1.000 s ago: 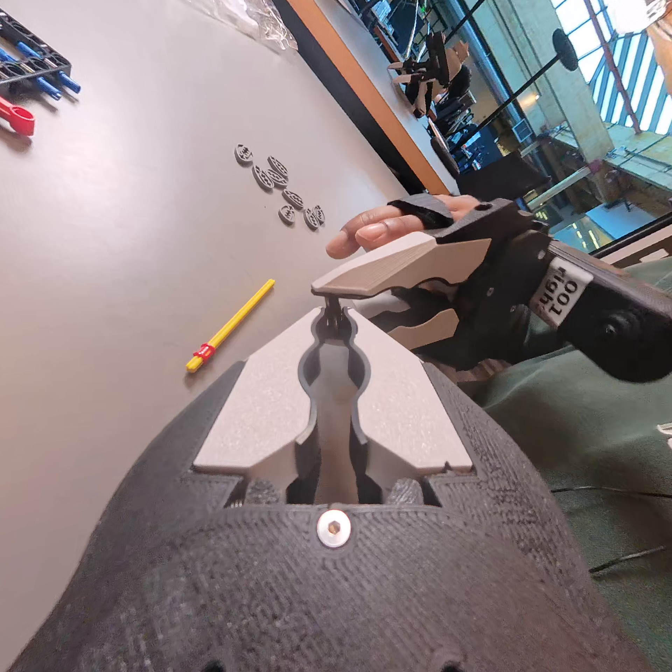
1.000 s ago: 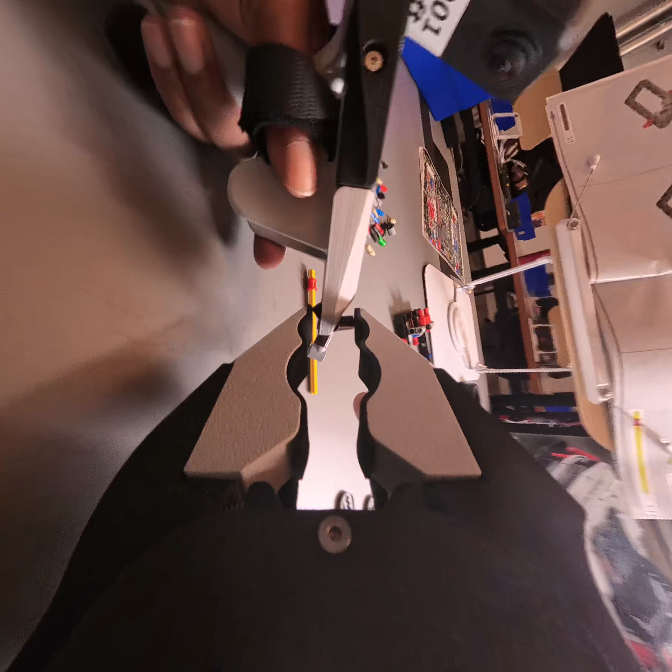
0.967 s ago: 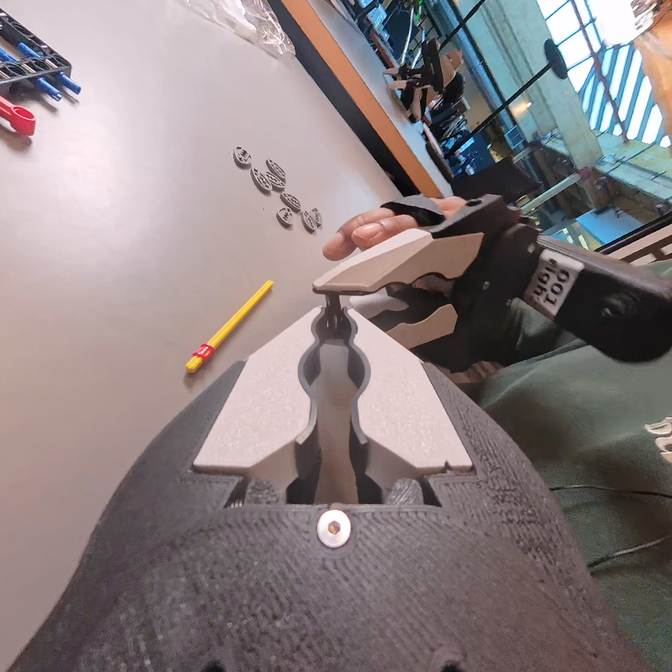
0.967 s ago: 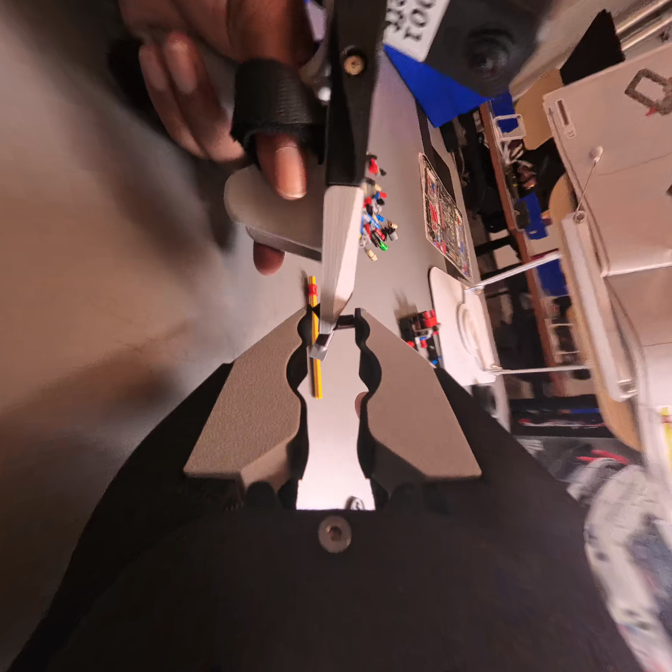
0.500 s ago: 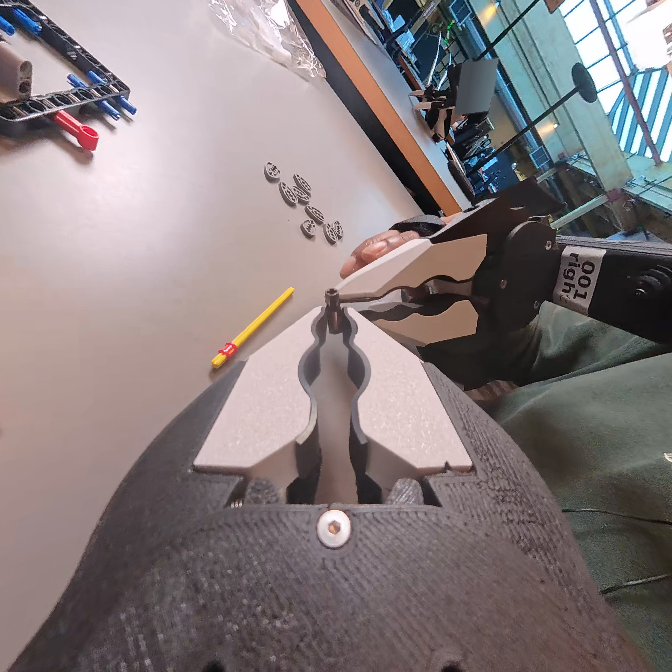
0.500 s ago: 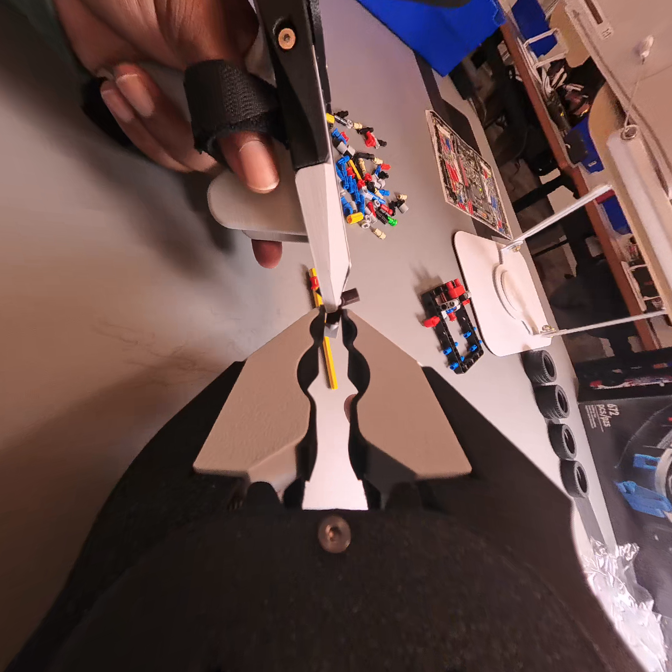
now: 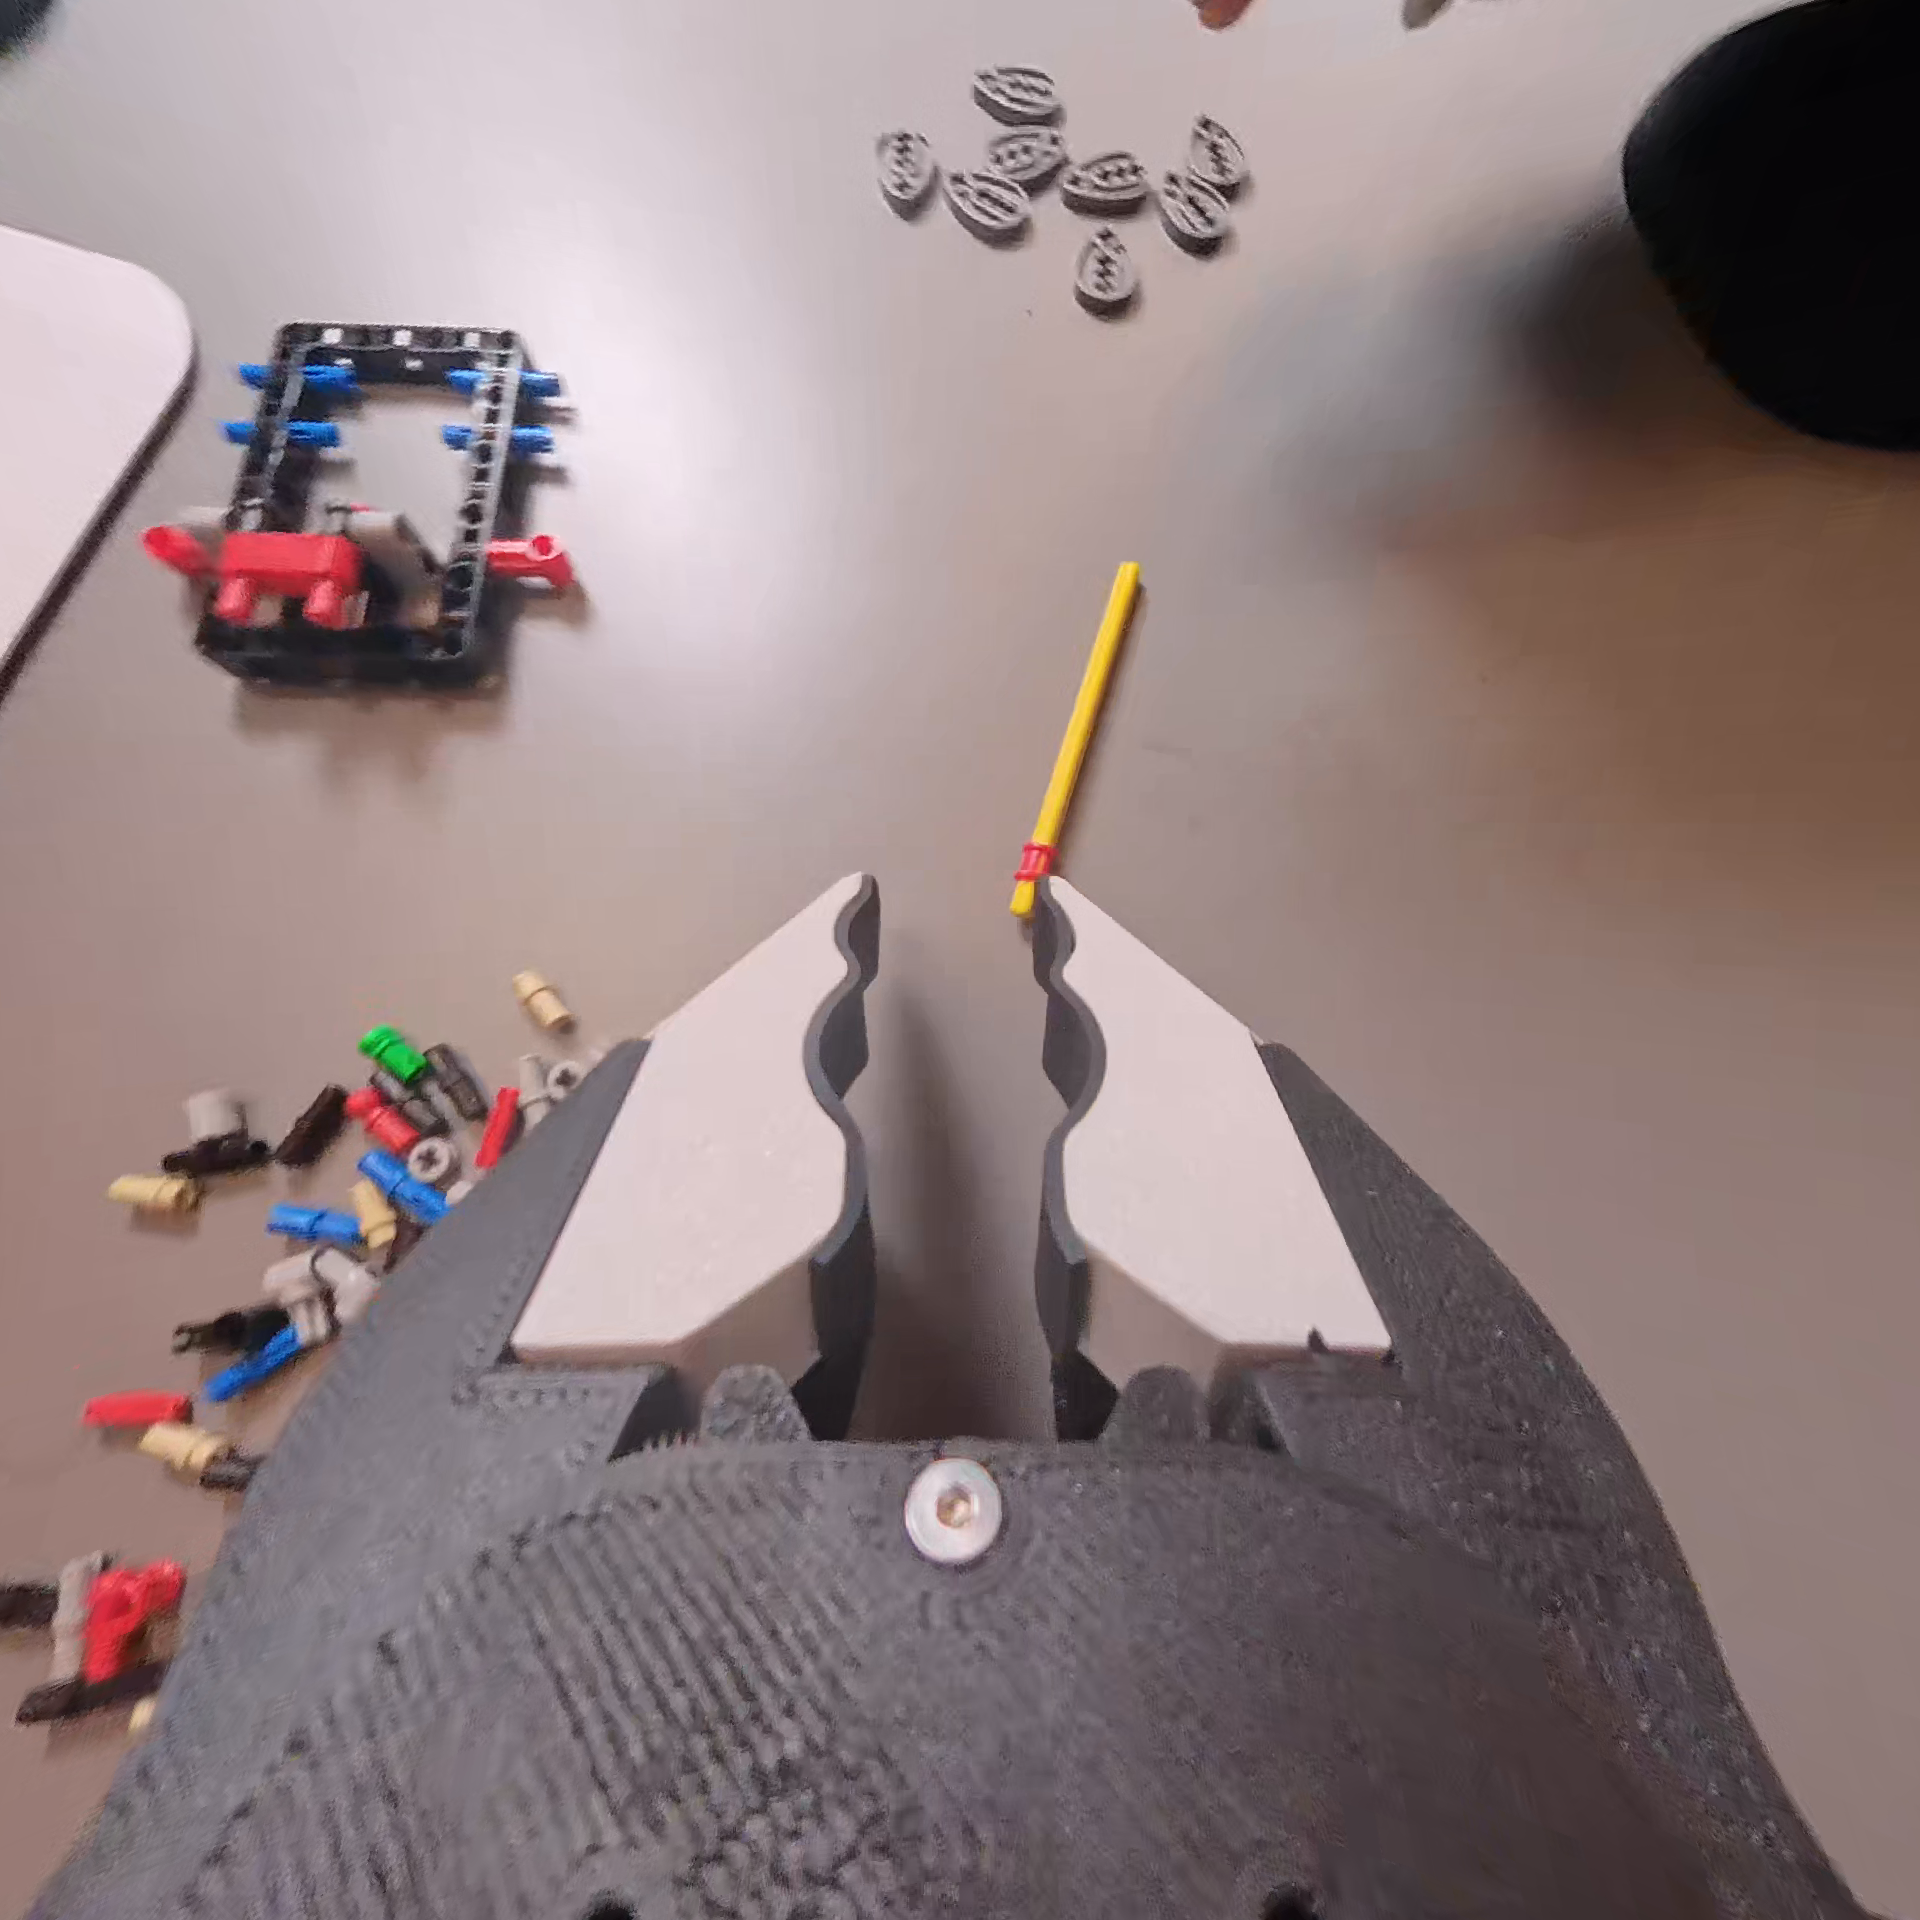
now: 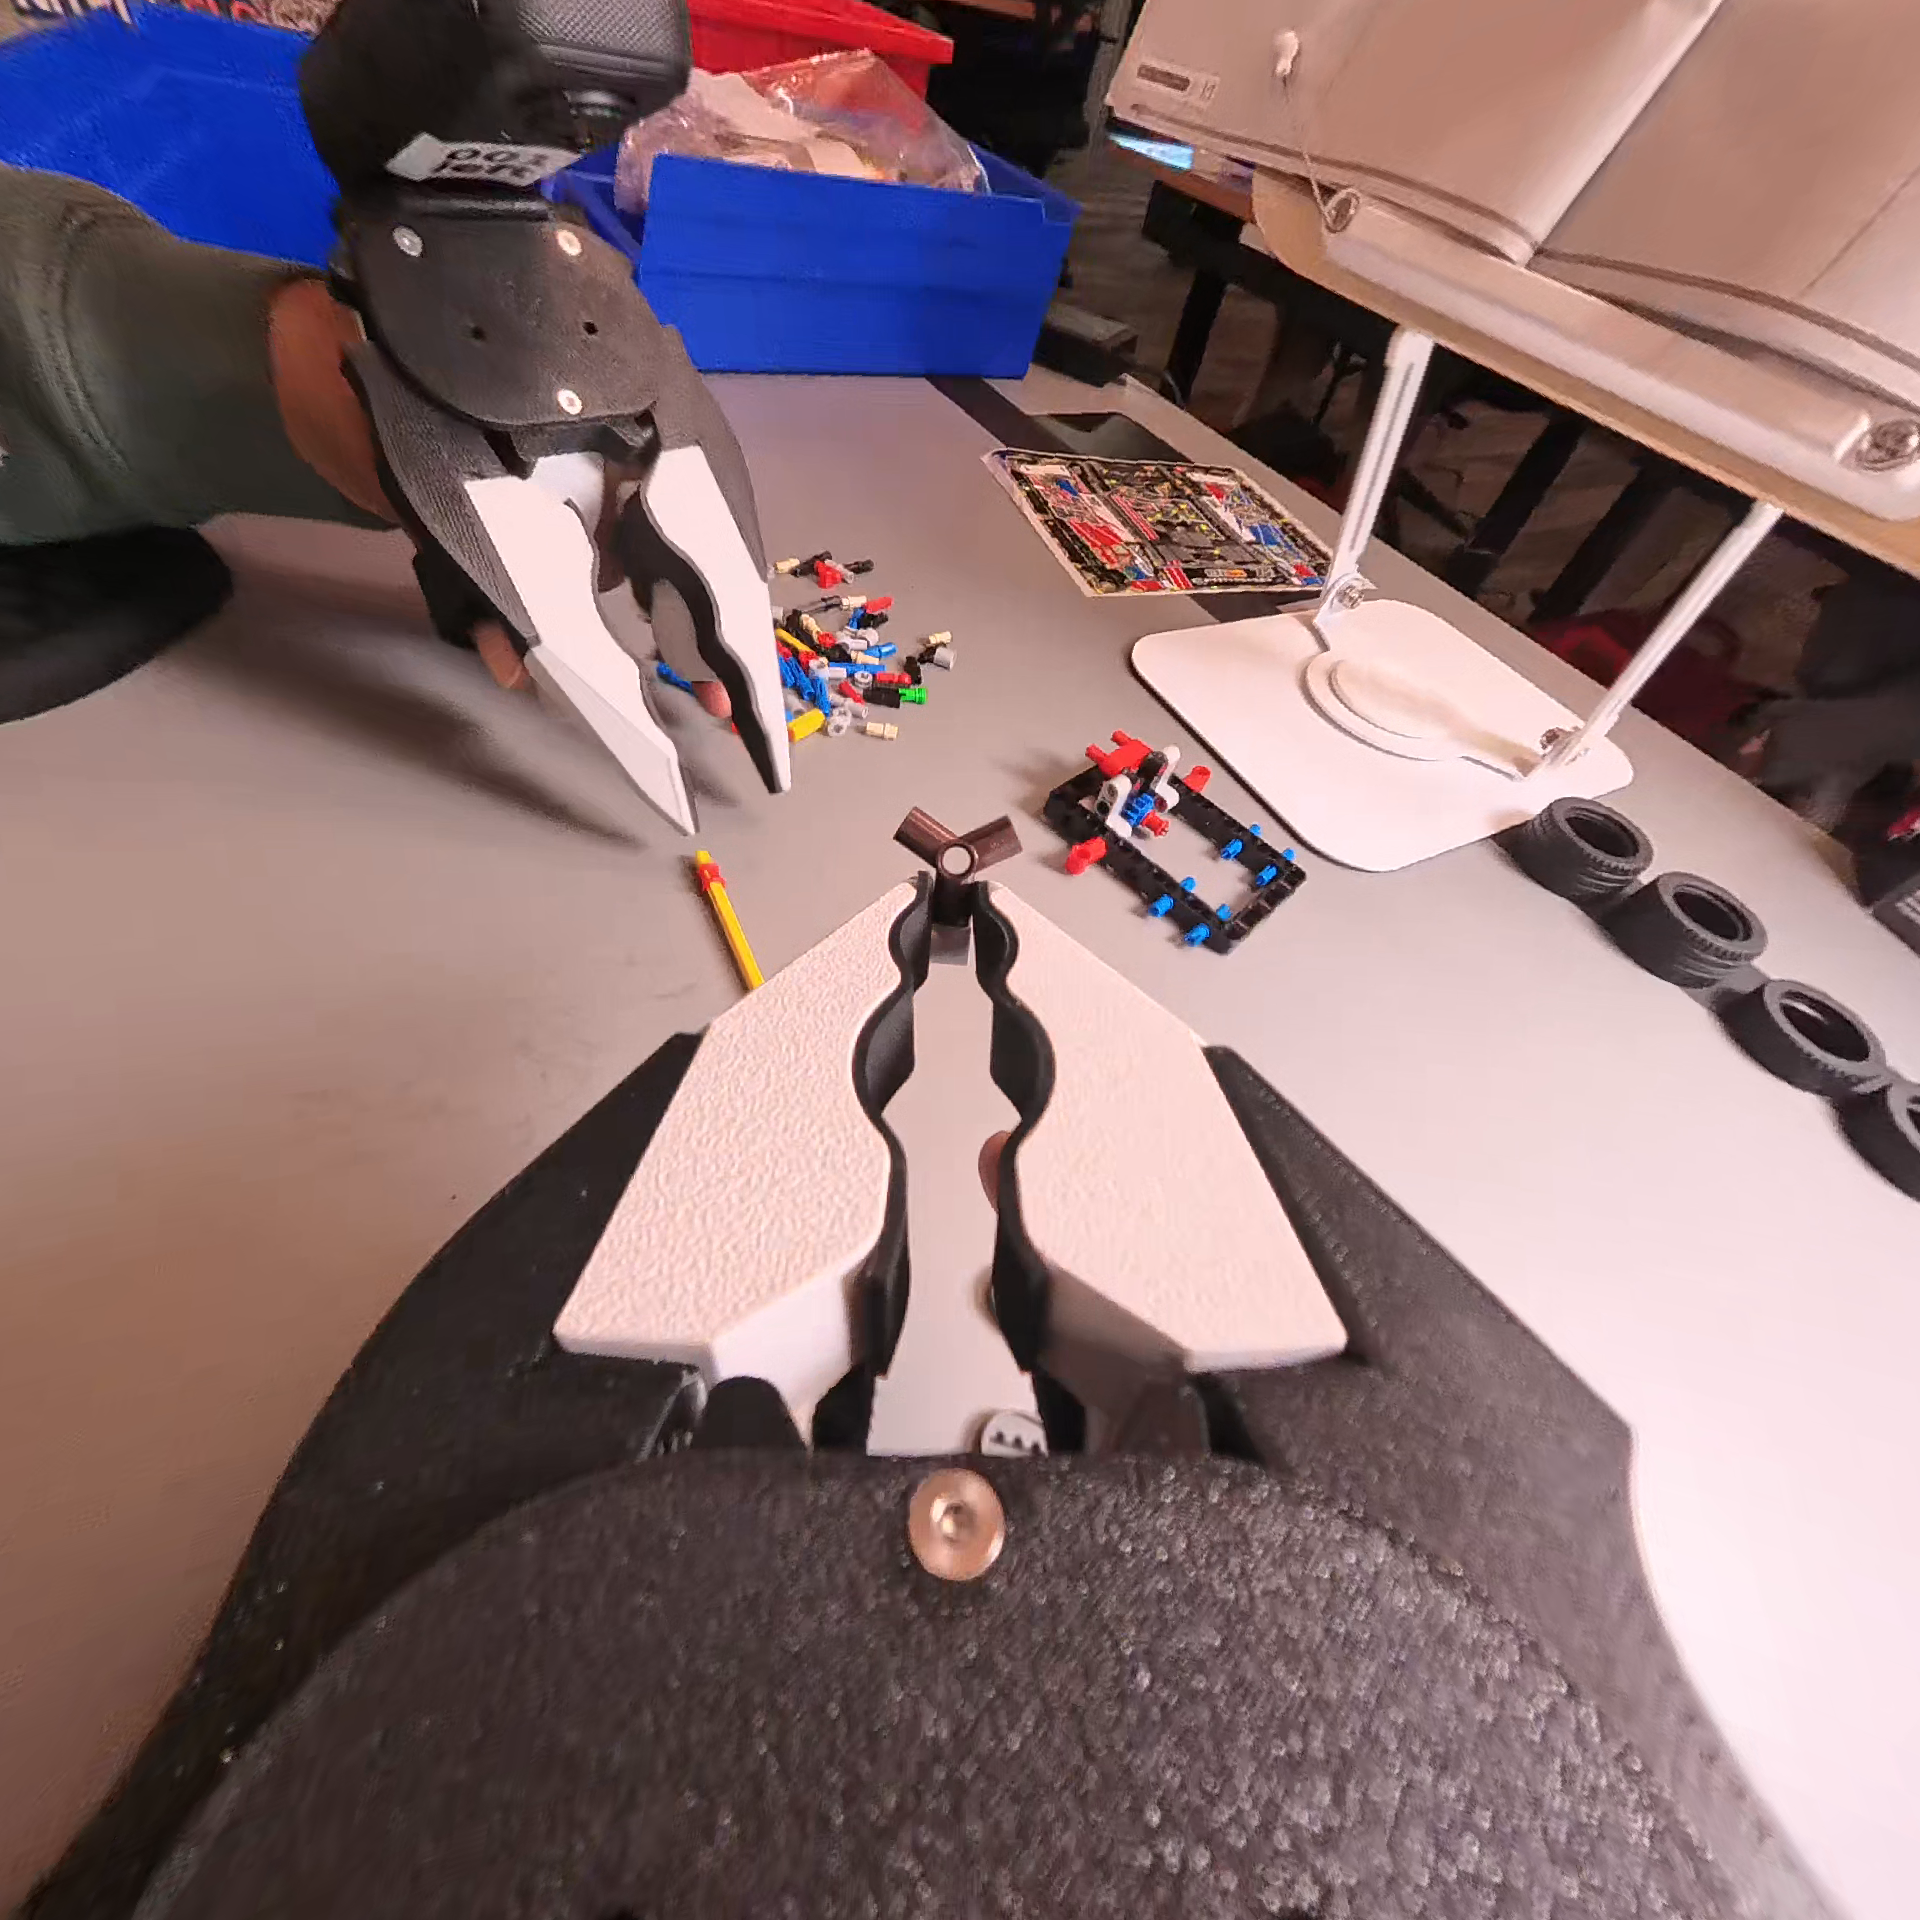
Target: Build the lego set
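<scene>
My left gripper [image 7: 954, 894] is open and empty, low over the grey table, its right fingertip beside the red-collared end of a yellow axle [image 7: 1081, 732]. It also shows in the right wrist view [image 8: 732, 805], open, above the axle [image 8: 727, 920]. My right gripper [image 8: 951, 891] is shut on a dark brown three-armed connector [image 8: 954, 847] and holds it above the table. A black frame with blue pins and red parts [image 7: 379, 499] lies to the left, and shows in the right wrist view [image 8: 1179, 852].
A pile of small coloured pins [image 7: 312, 1195] lies at the lower left. Several grey oval pieces [image 7: 1060, 182] lie far ahead. A white lamp base [image 8: 1382, 727], a sticker sheet [image 8: 1158, 520], black tyres [image 8: 1704, 925] and blue bins [image 8: 842, 260] stand around the table. My right fingertips sit around 12 cm from my left ones. Measured from the fingertips, the yellow axle [image 7: 1081, 732] is 4 cm or so from the left gripper and 11 cm from the right. Seen from the right wrist view [image 8: 738, 958] as well.
The connector passed from my left gripper to my right. My left gripper opened, turned down and moved away over the yellow axle. My right gripper drew back with the connector.
</scene>
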### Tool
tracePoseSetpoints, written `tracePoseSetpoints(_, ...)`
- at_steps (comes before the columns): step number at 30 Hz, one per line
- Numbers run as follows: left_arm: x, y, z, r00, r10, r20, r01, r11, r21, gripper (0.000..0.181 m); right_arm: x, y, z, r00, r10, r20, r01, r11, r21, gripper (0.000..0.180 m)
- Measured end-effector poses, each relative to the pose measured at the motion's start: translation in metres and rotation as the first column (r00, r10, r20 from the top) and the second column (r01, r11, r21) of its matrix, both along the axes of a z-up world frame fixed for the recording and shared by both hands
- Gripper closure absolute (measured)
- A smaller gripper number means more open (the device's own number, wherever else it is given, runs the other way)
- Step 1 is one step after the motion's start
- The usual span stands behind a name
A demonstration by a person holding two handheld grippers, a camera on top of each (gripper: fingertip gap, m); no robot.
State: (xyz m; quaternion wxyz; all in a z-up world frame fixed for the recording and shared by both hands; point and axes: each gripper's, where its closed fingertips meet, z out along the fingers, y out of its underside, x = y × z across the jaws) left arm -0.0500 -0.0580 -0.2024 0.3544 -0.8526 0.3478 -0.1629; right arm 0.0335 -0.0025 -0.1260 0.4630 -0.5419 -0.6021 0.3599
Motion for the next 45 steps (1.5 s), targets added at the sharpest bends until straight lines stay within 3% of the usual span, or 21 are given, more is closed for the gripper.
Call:
tracePoseSetpoints(8,0.018,-0.007,-0.013,0.988,-0.138,-0.062,0.132,0.986,-0.101,0.162,0.008,0.003,-0.008,1.000,0.005,0.009,-0.005,0.999,-0.045,0.174)
tracePoseSetpoints(11,0.026,-0.005,-0.015,0.988,-0.149,-0.047,0.145,0.986,-0.080,0.175,0.006,-0.003,-0.011,0.999,0.044,0.015,-0.043,0.996,-0.072,0.174)
tracePoseSetpoints(14,0.026,0.000,-0.013,0.990,-0.131,-0.049,0.129,0.991,-0.030,0.175,0.008,-0.012,-0.014,0.994,0.113,0.011,-0.111,0.988,-0.107,0.174)
tracePoseSetpoints(21,0.043,-0.011,0.048,0.929,-0.128,0.348,0.109,0.991,0.074,0.175,0.016,-0.036,0.001,0.950,0.283,-0.128,-0.306,0.923,-0.234,0.175)
tracePoseSetpoints(25,0.049,-0.020,0.071,0.878,-0.145,0.456,0.114,0.989,0.096,0.175,0.015,-0.043,0.014,0.923,0.307,-0.231,-0.372,0.866,-0.333,0.175)
tracePoseSetpoints(30,0.054,-0.024,0.071,0.887,-0.150,0.436,0.124,0.988,0.088,0.175,0.016,-0.051,0.028,0.883,0.335,-0.328,-0.453,0.790,-0.413,0.175)
tracePoseSetpoints(45,0.057,-0.028,0.073,0.884,-0.119,0.452,0.115,0.993,0.038,0.175,0.019,-0.057,0.030,0.857,0.368,-0.362,-0.507,0.729,-0.460,0.175)
